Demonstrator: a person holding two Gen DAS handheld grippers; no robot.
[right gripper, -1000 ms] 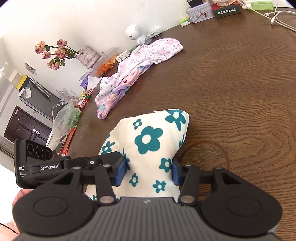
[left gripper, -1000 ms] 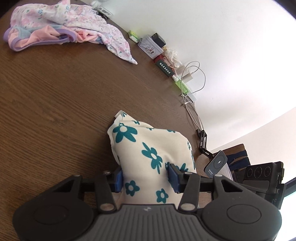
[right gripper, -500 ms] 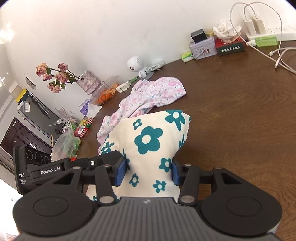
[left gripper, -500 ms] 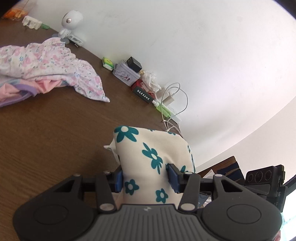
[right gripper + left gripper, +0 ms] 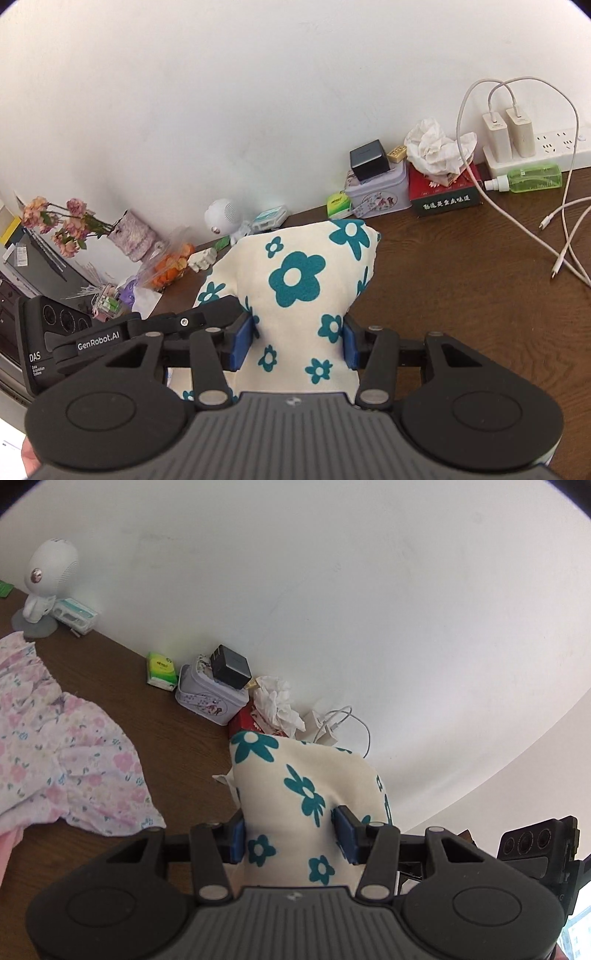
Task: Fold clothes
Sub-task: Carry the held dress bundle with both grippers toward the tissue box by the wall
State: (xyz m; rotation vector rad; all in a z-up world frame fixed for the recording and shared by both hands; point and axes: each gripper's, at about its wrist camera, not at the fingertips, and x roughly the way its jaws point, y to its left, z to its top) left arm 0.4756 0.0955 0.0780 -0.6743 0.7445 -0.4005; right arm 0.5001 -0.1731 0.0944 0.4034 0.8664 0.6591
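Both grippers clamped on a cream cloth with teal flowers, held up over the brown worktop

Left wrist view, from the left: a white round gadget stands by the wall, a pink floral garment lies crumpled on the worktop, then a green packet, a lilac tin with a black block on top, and crumpled tissue; the left gripper has its blue pads pressed into the cream cloth, which bulges up between them. Right wrist view, from the left: dried flowers, the left gripper's black body beside the cloth, the right gripper squeezed on the cloth's other bunched end, then a red tissue box, a green bottle and white cables
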